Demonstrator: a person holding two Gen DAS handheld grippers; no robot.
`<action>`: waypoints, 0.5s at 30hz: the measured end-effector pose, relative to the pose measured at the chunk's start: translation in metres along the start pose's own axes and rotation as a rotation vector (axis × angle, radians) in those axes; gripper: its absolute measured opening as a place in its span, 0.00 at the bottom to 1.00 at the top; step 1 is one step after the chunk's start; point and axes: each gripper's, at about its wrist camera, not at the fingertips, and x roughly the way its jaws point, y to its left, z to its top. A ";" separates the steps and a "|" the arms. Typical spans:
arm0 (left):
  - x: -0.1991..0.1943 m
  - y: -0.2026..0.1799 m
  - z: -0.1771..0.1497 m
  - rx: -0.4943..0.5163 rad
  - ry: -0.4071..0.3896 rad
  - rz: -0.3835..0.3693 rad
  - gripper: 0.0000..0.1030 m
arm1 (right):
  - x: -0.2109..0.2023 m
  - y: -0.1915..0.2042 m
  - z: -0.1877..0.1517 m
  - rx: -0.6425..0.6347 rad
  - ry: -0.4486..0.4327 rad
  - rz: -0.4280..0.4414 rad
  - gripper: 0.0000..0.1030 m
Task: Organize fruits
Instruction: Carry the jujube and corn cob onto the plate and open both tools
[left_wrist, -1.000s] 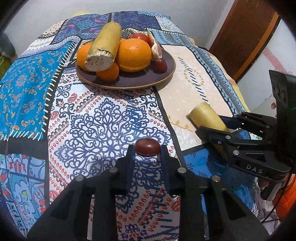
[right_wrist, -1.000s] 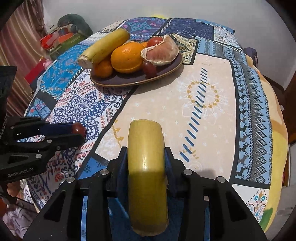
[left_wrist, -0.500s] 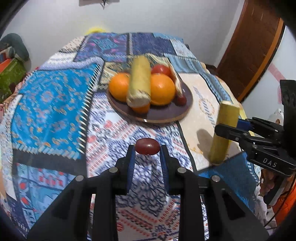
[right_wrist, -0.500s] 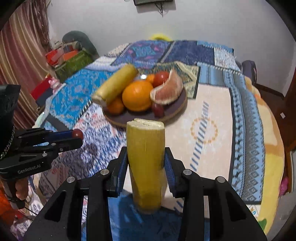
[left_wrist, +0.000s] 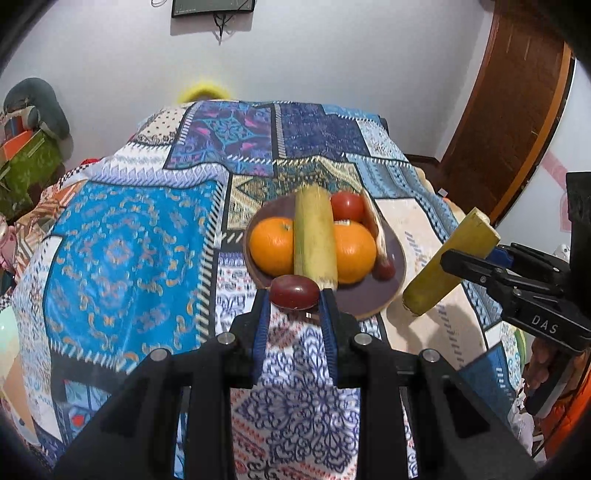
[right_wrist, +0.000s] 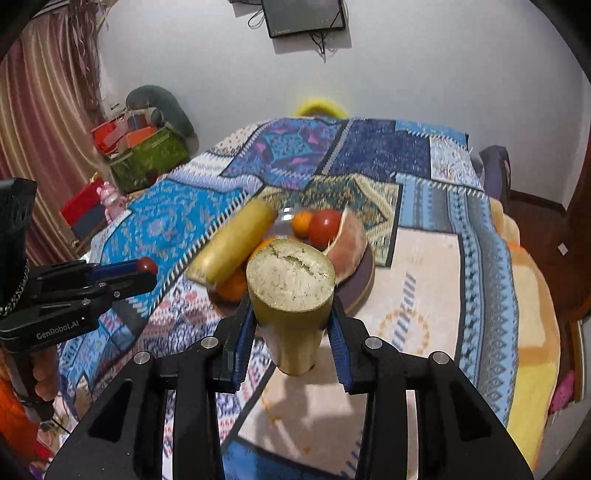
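Fruit plate (left_wrist: 391, 291) is sitting at twelve o'clock; left gripper (left_wrist: 294, 300) is clamping a small red fruit (left_wrist: 294, 292), right gripper (right_wrist: 291, 325) is clamping a yellow stalk piece (right_wrist: 291, 295).

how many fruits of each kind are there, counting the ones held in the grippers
round oranges: 3
yellow cut stalk pieces: 2, one held
small dark red oval fruits: 2, one held
red tomato: 1
peeled citrus wedge: 1
total: 9

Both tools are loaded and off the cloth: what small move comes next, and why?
Probably carry the right tool forward over the plate: its yellow cut stalk hangs short of the rim, and a similar stalk already lies there.
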 end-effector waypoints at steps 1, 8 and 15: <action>0.002 0.000 0.004 0.001 -0.004 -0.002 0.26 | 0.000 -0.001 0.004 -0.001 -0.008 -0.004 0.33; 0.018 -0.001 0.026 0.025 -0.020 0.009 0.26 | 0.002 -0.009 0.031 -0.021 -0.049 -0.040 0.33; 0.045 0.010 0.049 0.015 -0.011 0.027 0.26 | 0.012 -0.010 0.058 -0.035 -0.088 -0.040 0.33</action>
